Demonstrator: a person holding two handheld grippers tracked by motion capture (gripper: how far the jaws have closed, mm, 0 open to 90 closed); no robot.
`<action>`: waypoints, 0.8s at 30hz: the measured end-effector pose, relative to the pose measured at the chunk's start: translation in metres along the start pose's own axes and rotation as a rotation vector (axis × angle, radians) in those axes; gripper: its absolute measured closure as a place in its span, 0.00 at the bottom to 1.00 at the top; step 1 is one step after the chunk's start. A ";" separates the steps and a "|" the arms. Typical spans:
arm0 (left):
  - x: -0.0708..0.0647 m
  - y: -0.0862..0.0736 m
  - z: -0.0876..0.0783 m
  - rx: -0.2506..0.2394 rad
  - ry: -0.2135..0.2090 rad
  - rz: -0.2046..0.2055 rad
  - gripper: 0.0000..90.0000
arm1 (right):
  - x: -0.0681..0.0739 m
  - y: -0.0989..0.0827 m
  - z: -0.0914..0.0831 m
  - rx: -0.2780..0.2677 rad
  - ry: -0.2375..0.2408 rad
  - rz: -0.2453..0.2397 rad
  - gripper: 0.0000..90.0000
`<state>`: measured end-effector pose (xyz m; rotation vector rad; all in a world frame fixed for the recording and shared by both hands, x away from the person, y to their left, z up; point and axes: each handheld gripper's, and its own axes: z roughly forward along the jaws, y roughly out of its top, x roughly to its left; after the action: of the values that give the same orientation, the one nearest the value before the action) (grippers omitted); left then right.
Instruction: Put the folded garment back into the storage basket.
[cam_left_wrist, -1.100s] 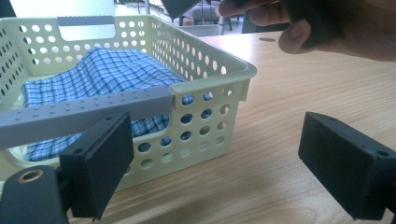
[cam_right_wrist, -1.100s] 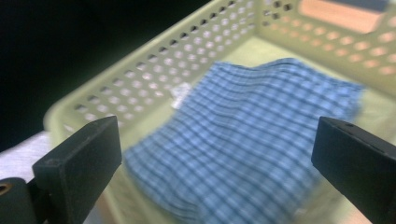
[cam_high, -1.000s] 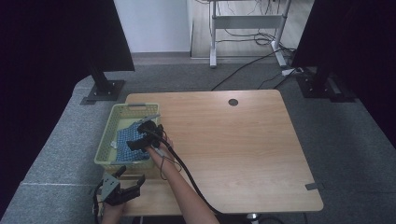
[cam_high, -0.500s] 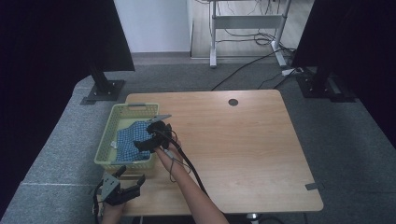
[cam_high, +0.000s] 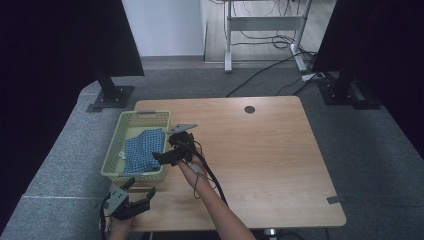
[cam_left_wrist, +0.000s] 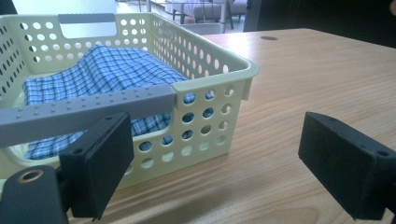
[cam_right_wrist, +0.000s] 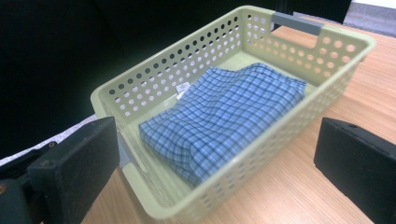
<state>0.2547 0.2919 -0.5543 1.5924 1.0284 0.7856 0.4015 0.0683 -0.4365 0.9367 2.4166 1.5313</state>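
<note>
**A:** High view first: the cloth (cam_high: 142, 152) is lying folded inside the basket (cam_high: 114, 150), and the basket is sitting at the left edge of the table (cam_high: 280, 160). The right gripper (cam_high: 159, 156) is hovering over the basket's right rim, jaws spread, pinching nothing. The left gripper (cam_high: 131, 196) is waiting just in front of the basket's near end, also spread and empty. What would you do with the step from here?

**B:** Looks to me like the cloth is the thing being worked on, so I'd guess the right one is either letting go or lining up for a grab. Left gripper view: its gripper (cam_left_wrist: 215, 163) is sitting low, level with the basket's (cam_left_wrist: 219, 88) near wall, and the cloth (cam_left_wrist: 102, 74) is bulging up behind the grey handle. I'd keep that one parked there, ready to steady the wall if the basket slides.

**A:** And the right gripper view?

**B:** The gripper (cam_right_wrist: 215, 172) is looking down into the basket (cam_right_wrist: 154, 84), jaws wide on either side of the cloth (cam_right_wrist: 224, 116). If you're grabbing, go for the raised fold near the middle, not the flat edge, and come straight down so a jaw isn't catching the rim.
</note>
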 end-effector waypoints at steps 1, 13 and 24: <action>0.000 0.000 0.000 0.000 0.000 0.000 0.12 | -0.001 -0.001 -0.003 -0.002 -0.002 -0.001 0.00; 0.000 0.000 0.000 -0.005 0.006 -0.001 0.12 | -0.014 -0.013 -0.042 -0.023 -0.051 -0.005 0.00; 0.000 0.000 0.000 -0.004 0.007 0.002 0.12 | -0.021 -0.030 -0.076 -0.061 -0.066 0.005 0.00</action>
<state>0.2541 0.2919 -0.5544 1.5887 1.0296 0.7945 0.3736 -0.0114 -0.4305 0.9664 2.3108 1.5418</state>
